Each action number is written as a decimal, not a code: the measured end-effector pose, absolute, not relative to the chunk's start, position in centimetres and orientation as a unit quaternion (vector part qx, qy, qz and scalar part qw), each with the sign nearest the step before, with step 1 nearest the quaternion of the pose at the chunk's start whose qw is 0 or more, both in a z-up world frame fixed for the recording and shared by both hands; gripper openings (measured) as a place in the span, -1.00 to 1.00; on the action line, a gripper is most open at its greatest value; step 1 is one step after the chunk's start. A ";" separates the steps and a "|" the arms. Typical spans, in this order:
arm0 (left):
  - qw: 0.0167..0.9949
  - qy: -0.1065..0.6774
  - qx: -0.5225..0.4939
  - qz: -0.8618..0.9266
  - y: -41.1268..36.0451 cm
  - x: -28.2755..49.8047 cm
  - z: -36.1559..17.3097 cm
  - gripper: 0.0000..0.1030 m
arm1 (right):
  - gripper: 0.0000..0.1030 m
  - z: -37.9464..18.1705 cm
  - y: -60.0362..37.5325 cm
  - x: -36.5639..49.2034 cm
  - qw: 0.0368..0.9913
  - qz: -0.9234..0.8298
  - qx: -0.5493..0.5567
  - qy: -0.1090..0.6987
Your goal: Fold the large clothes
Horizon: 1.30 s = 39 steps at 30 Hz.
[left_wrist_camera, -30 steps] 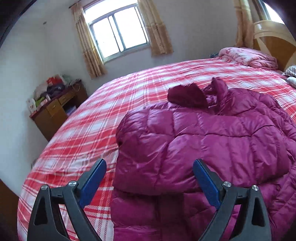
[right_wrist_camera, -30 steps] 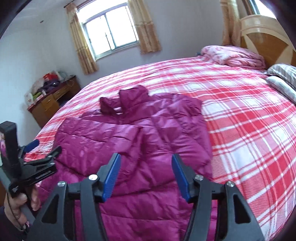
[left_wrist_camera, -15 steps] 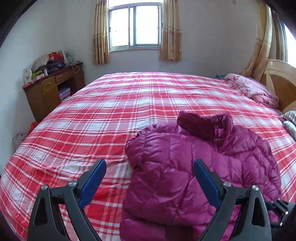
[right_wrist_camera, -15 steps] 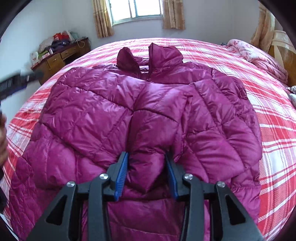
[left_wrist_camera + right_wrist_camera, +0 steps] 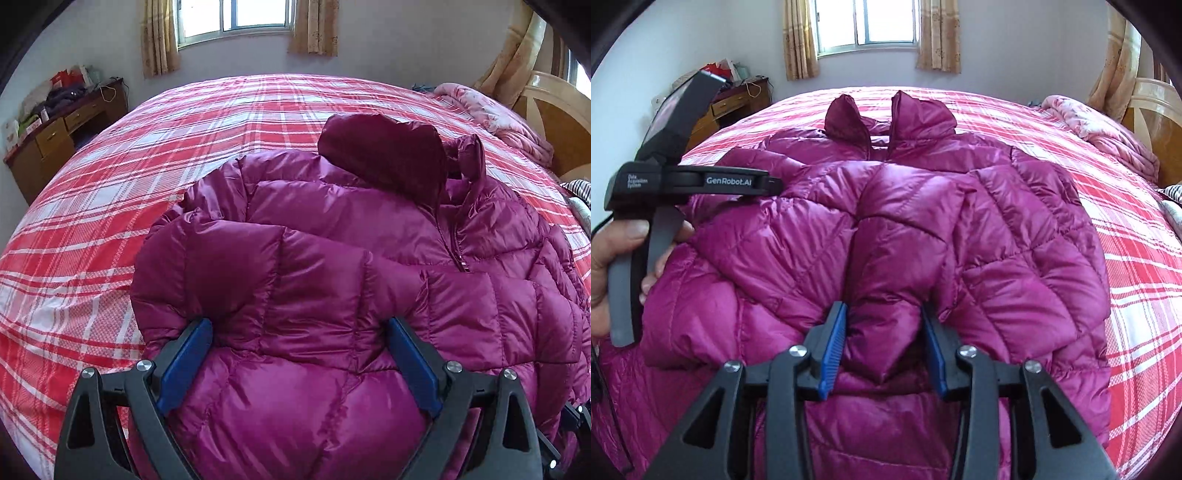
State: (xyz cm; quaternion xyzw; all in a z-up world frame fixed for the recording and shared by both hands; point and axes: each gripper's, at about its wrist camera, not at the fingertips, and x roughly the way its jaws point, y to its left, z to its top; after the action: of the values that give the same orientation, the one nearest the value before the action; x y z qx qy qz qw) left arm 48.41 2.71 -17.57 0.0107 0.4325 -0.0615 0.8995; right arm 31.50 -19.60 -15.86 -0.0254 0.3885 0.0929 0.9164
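A magenta quilted puffer jacket (image 5: 332, 229) lies front-up on the bed, collar towards the window, both sleeves folded across its chest. My left gripper (image 5: 297, 328) is open, its blue pads on either side of the folded left sleeve (image 5: 280, 288). In the right wrist view the jacket (image 5: 1015, 229) fills the middle. My right gripper (image 5: 884, 325) is shut on the cuff end of the right sleeve (image 5: 886, 280). The left gripper's body (image 5: 690, 181) shows at the left of that view, held by a hand.
The red and white plaid bedspread (image 5: 147, 166) covers a large bed. A pink quilt (image 5: 491, 118) and wooden headboard (image 5: 554, 122) are at the right. A cluttered wooden desk (image 5: 55, 129) stands at the left wall, below the curtained window (image 5: 236, 18).
My left gripper has come down from above the bed onto the folded left sleeve, jaws still wide. My right gripper stays shut on the right sleeve's end.
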 end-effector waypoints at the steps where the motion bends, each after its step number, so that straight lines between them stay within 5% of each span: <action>1: 0.899 0.433 0.013 -0.061 2.7 48.4 -17.7 0.86 | -0.16 -15.9 -19.6 31.5 0.917 0.092 -0.027 0.388; 14: 0.900 0.433 0.023 -0.051 2.2 48.2 -18.2 0.89 | -0.15 -9.3 -19.6 31.2 0.939 0.079 0.003 0.334; 24: 0.933 0.357 -0.026 -0.034 5.7 46.5 -12.7 0.89 | -0.15 -11.0 -18.9 36.5 0.930 0.078 0.032 0.358; 39: 0.893 0.450 -0.005 0.002 5.6 51.3 -18.6 0.98 | -0.18 -14.8 -18.4 37.8 0.916 0.063 -0.004 0.397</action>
State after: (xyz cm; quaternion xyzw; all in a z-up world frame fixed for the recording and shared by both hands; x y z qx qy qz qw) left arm 51.28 5.63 -18.55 -0.0046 0.4500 0.0021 0.8930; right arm 37.76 -18.39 -14.79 -0.0045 0.3966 0.0633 0.9158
